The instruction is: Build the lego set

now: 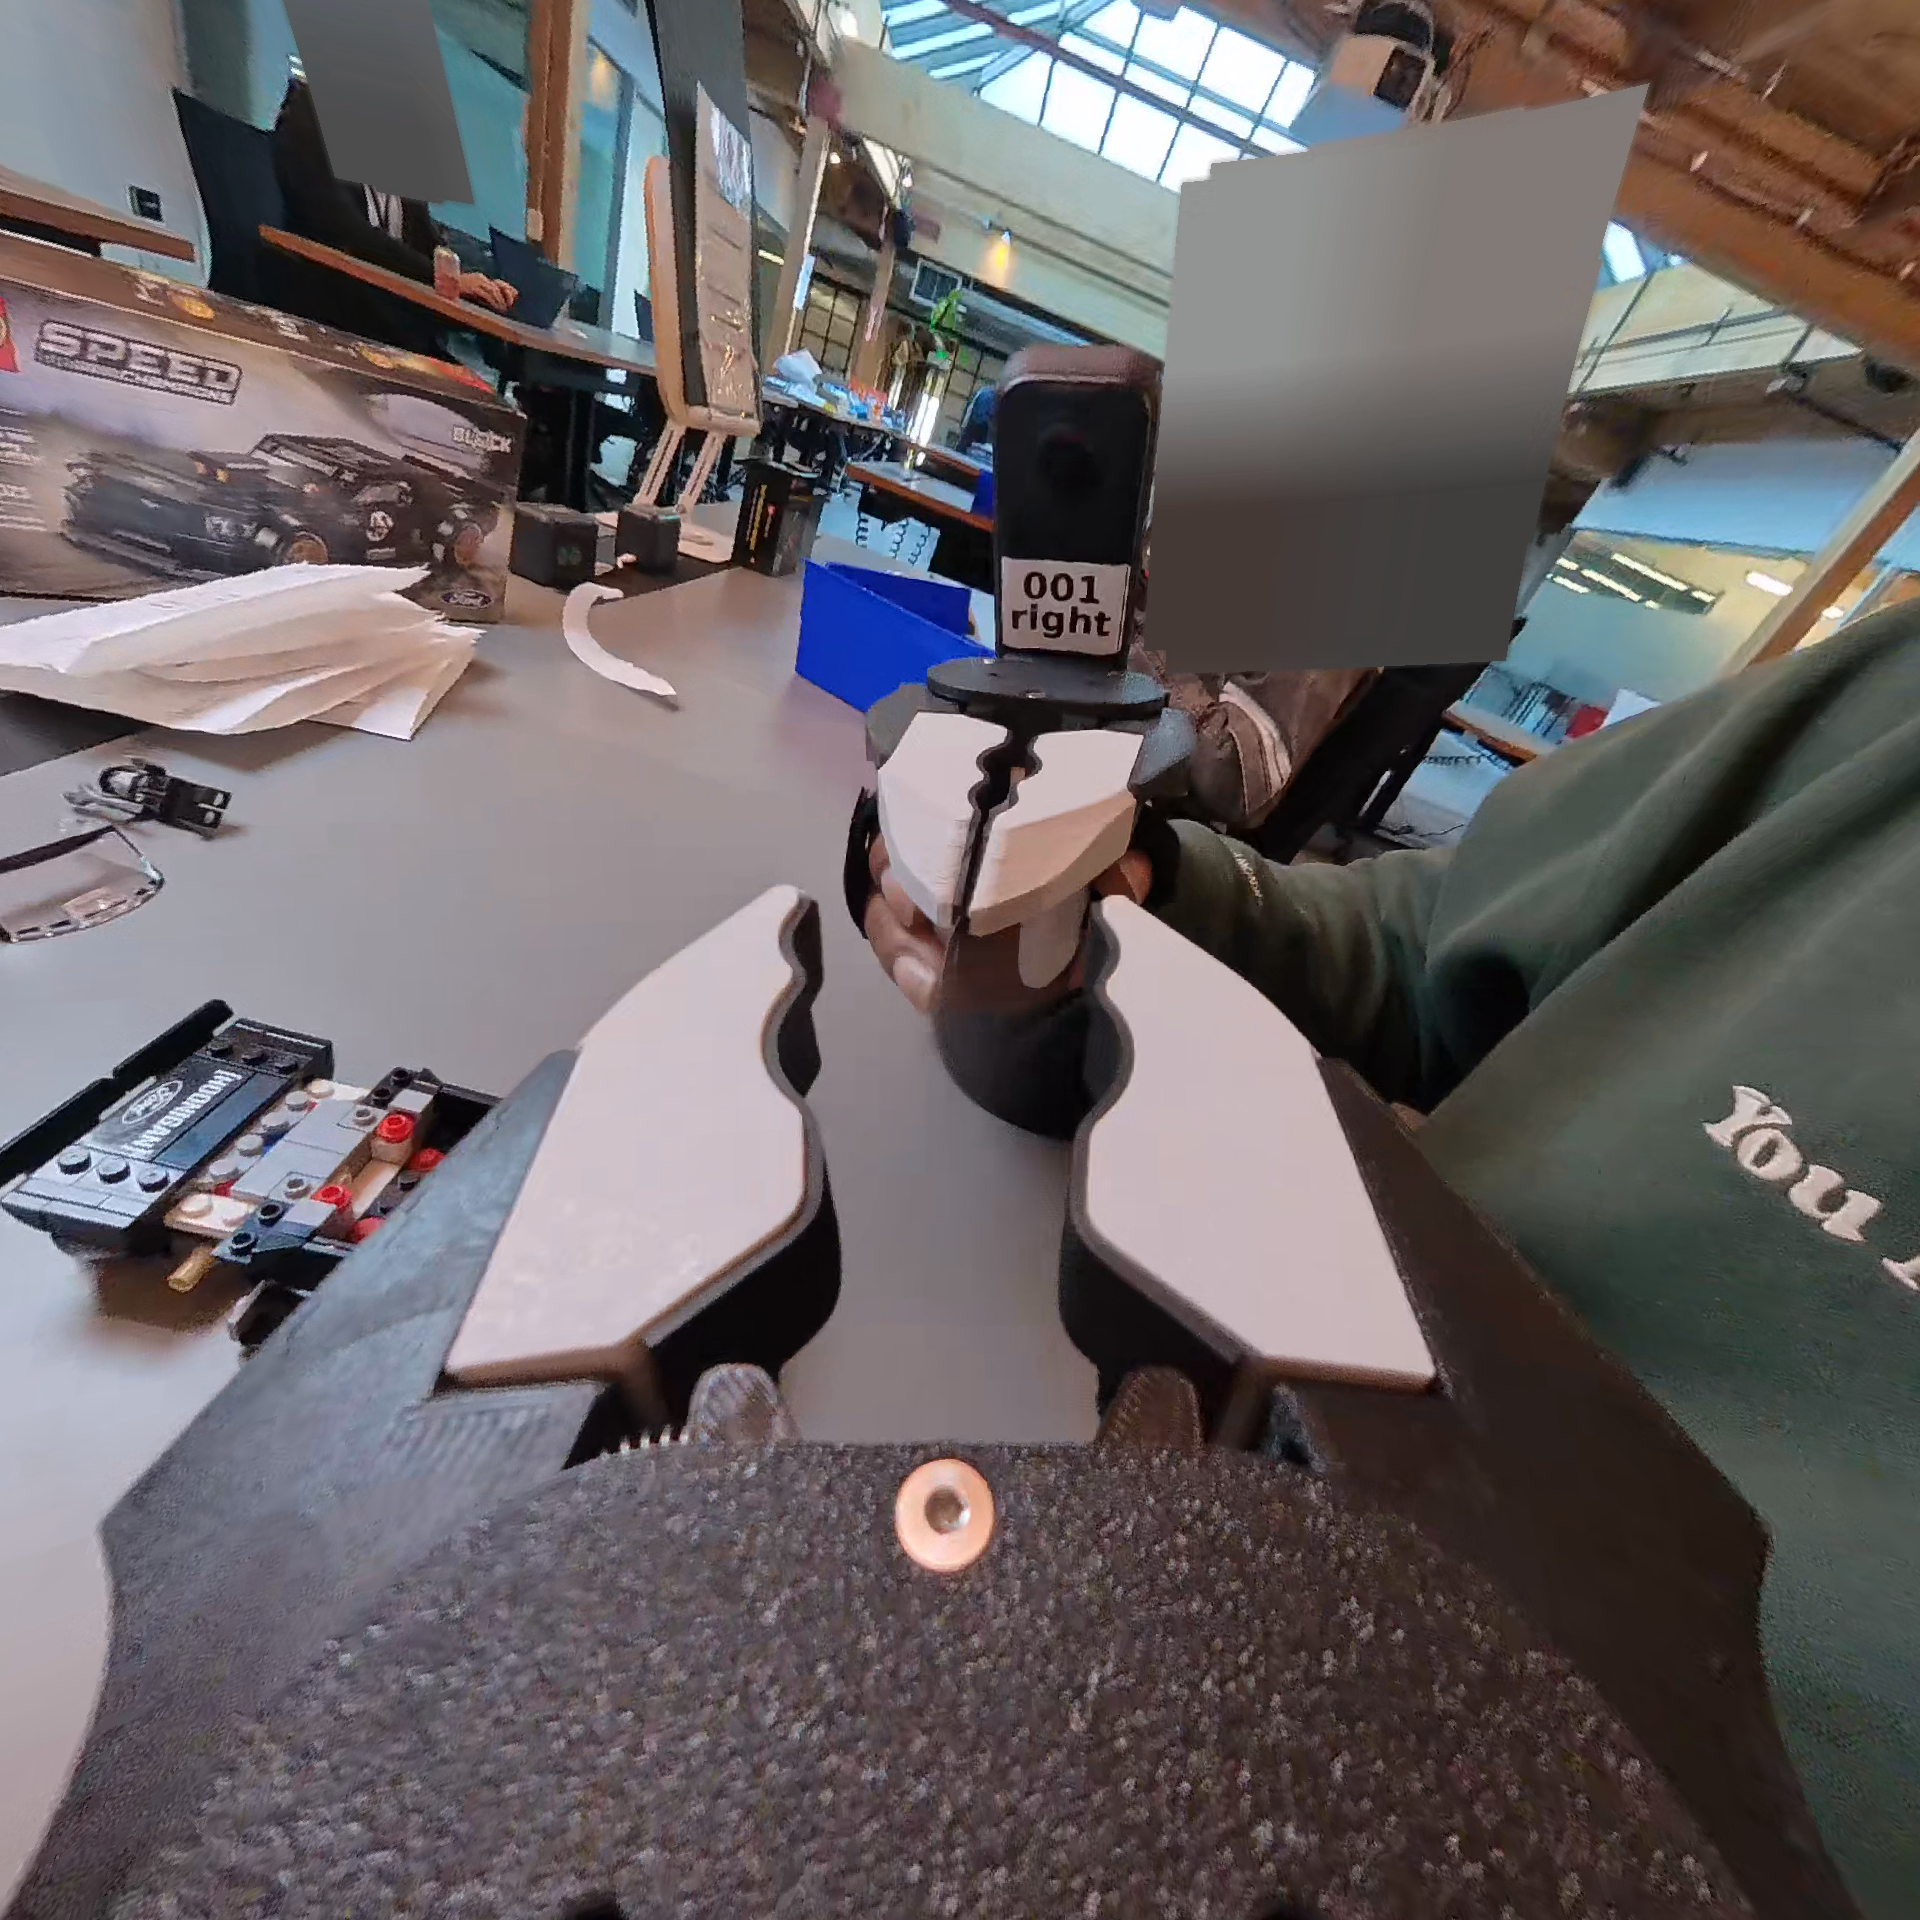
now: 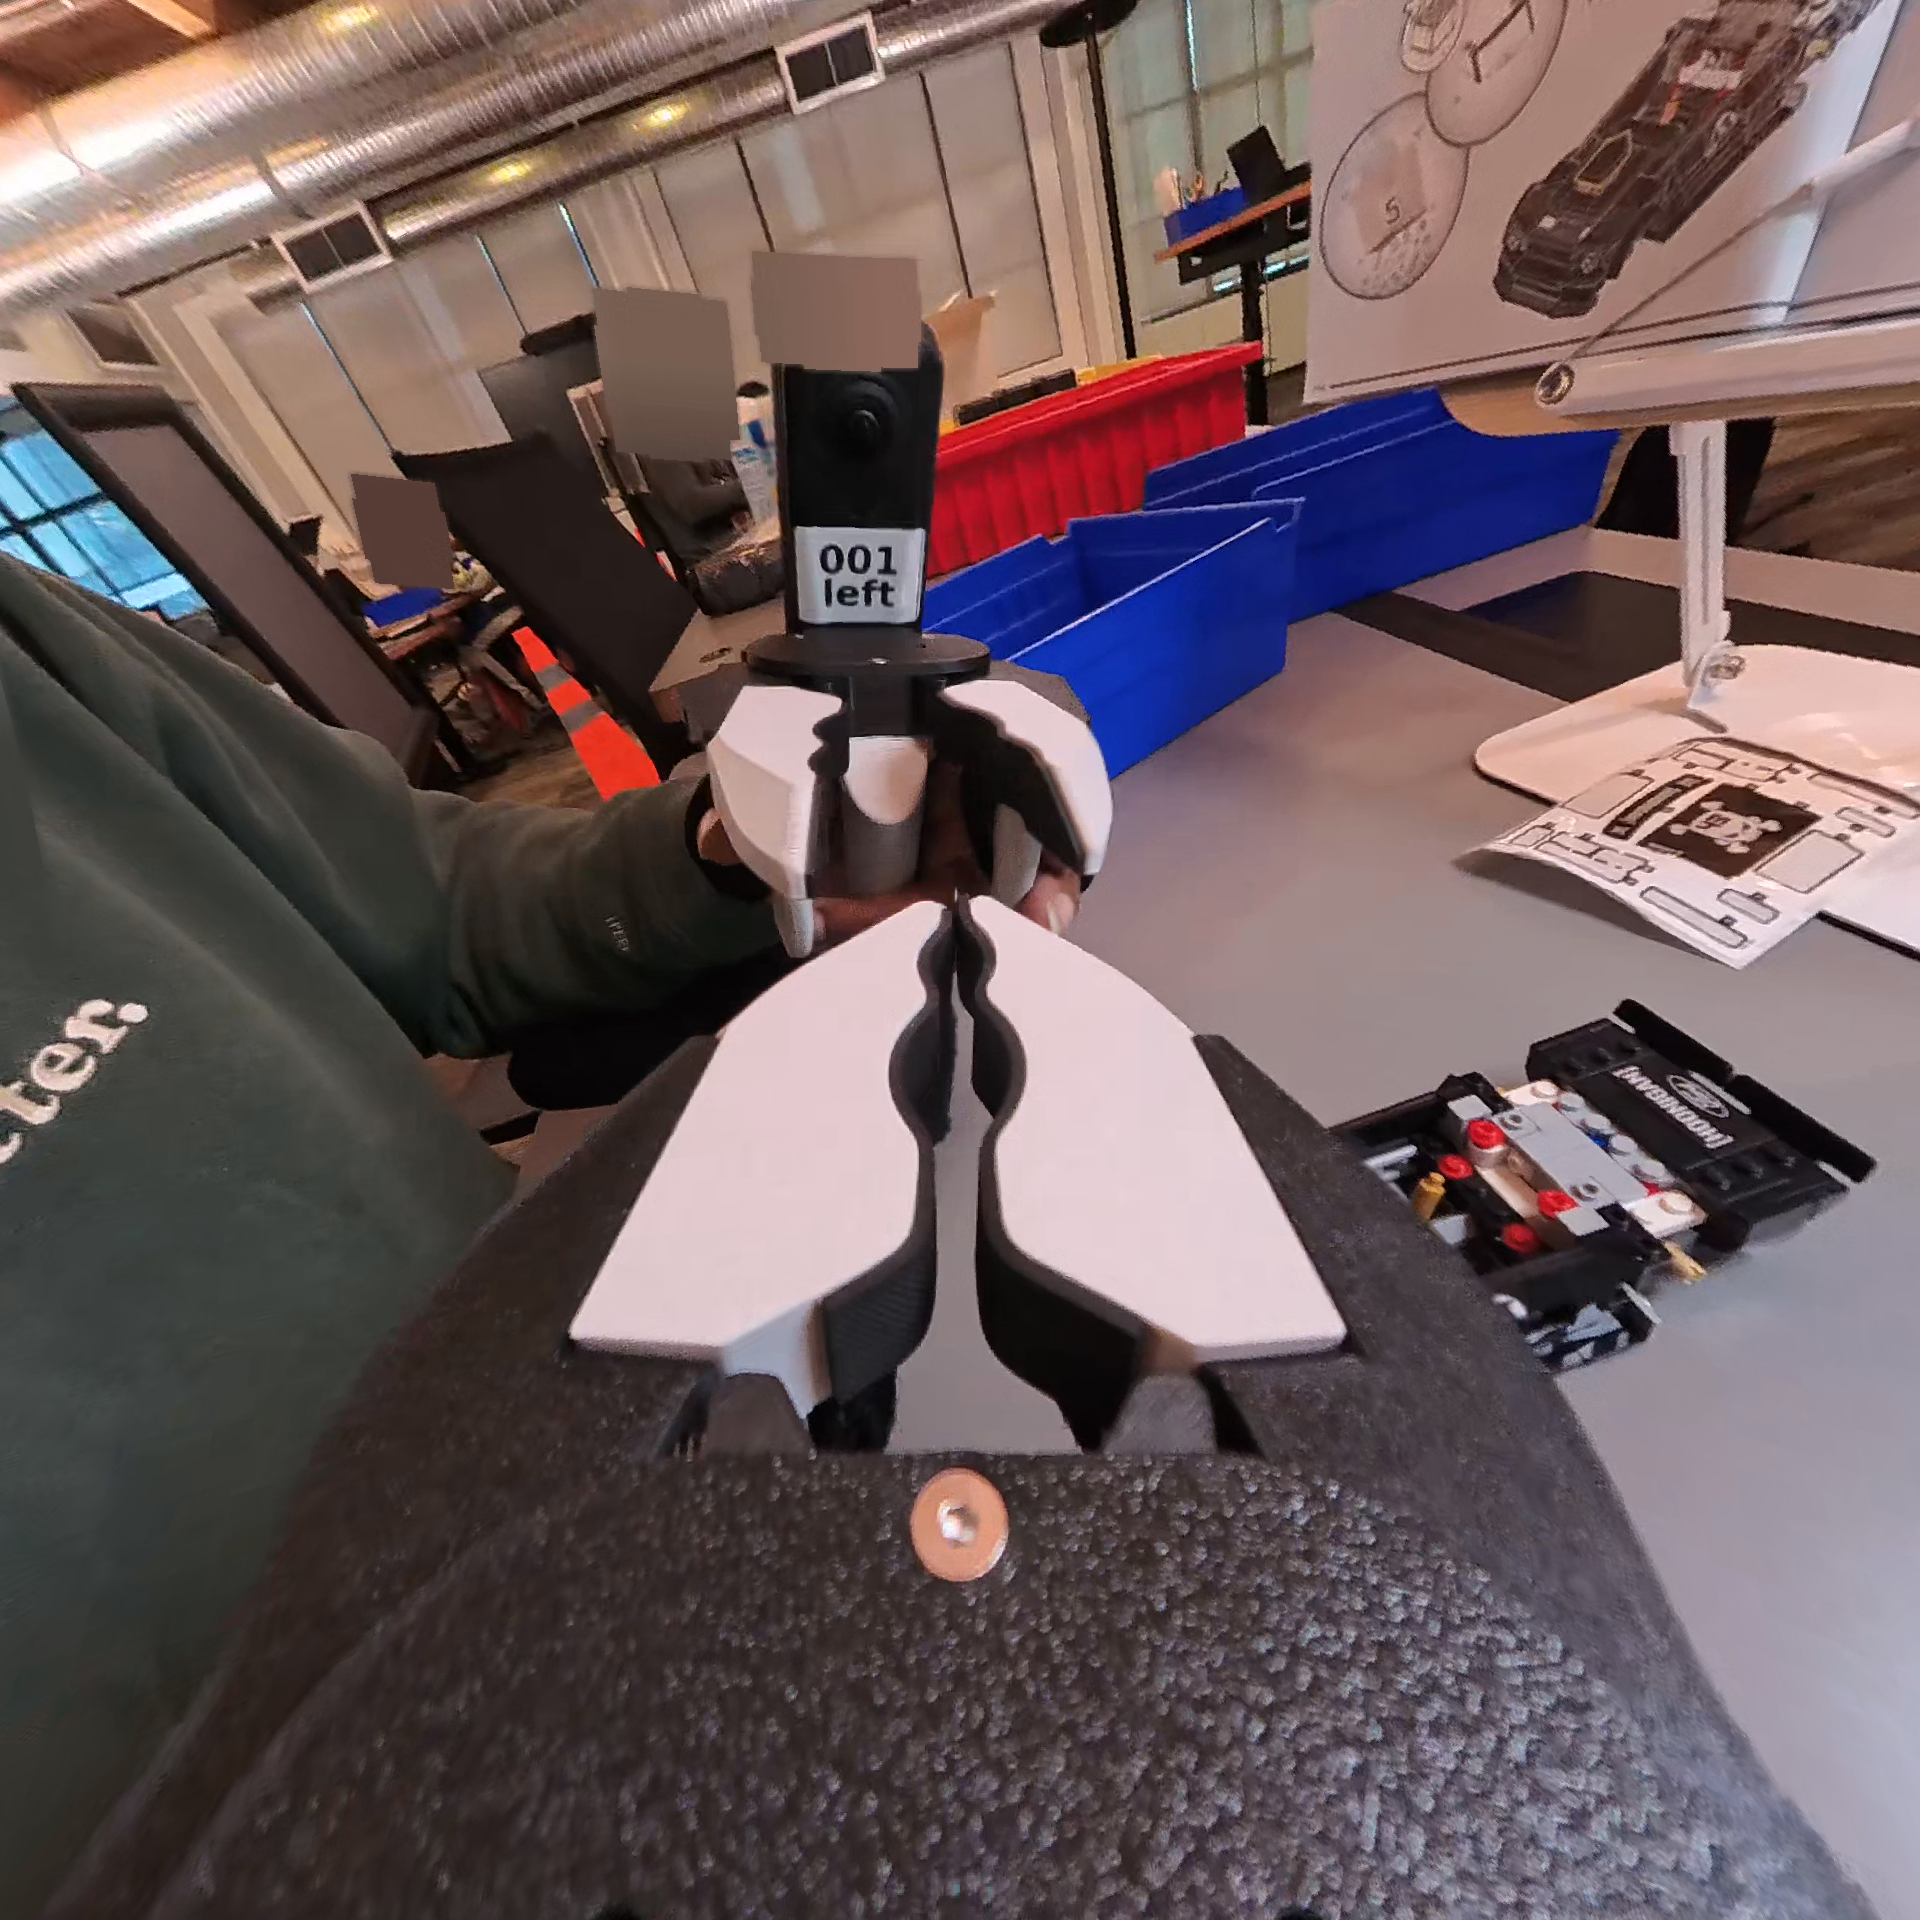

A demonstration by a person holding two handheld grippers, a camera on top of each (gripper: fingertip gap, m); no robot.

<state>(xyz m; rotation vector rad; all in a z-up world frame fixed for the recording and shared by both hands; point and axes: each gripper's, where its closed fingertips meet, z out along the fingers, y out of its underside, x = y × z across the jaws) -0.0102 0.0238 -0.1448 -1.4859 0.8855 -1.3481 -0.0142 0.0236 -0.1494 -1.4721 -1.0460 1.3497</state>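
My left claw (image 1: 951, 935) gapes empty, my right claw (image 2: 961, 914) is pinched closed, facing each other; the half-built car (image 2: 1621, 1174) sits beside them on the worktop (image 1: 520, 883).

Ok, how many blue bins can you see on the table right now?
3 at least. In the right wrist view, the near blue bin sits behind the left tool, a second bin behind it, a third bin farther right. More may be hidden.

An open shared workshop-office: exposed ceiling ducts (image 2: 499, 114), skylights (image 1: 1091, 94), rows of desks (image 1: 499, 322), blue storage bins (image 2: 1164, 613), seated people.
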